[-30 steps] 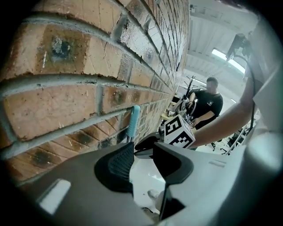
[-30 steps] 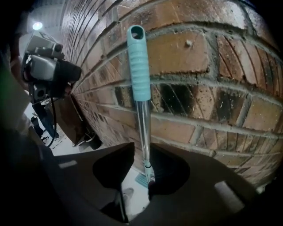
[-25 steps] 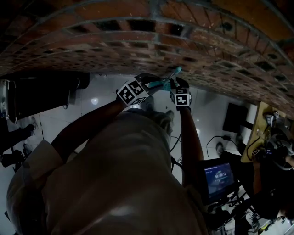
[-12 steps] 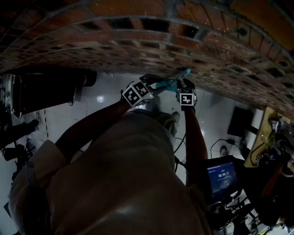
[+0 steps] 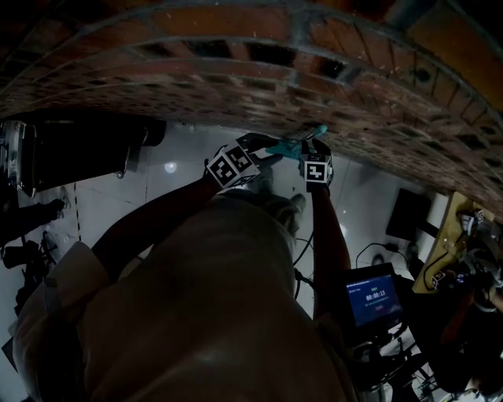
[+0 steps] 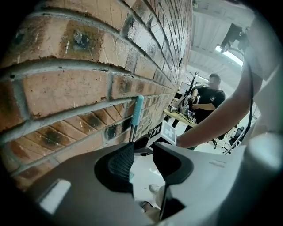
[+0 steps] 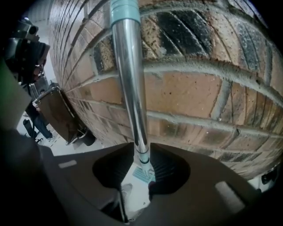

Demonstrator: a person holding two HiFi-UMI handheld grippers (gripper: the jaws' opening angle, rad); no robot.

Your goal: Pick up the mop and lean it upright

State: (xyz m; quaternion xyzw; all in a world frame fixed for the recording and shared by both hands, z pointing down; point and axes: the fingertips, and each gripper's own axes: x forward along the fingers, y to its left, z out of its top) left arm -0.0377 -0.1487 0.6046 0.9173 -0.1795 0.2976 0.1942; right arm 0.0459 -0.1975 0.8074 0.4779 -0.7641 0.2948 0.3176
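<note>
Mop [image 7: 128, 79]: upright, lifting done.
Right tool [image 7: 141, 152]: clenched on mop, brick wall [image 7: 199, 97] just beyond.
Left tool [image 6: 142, 150]: released, beside mop.
Remaining: lean, let go.

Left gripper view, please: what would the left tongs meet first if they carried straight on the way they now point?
Probably the right tongs, closed on the mop handle just ahead, though depth is unclear here.

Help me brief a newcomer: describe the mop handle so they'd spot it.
Look at the red brick wall. In front of it stands the mop handle, clamped in the right tool. It's the only shiny metal pole, capped by a teal grip.
</note>
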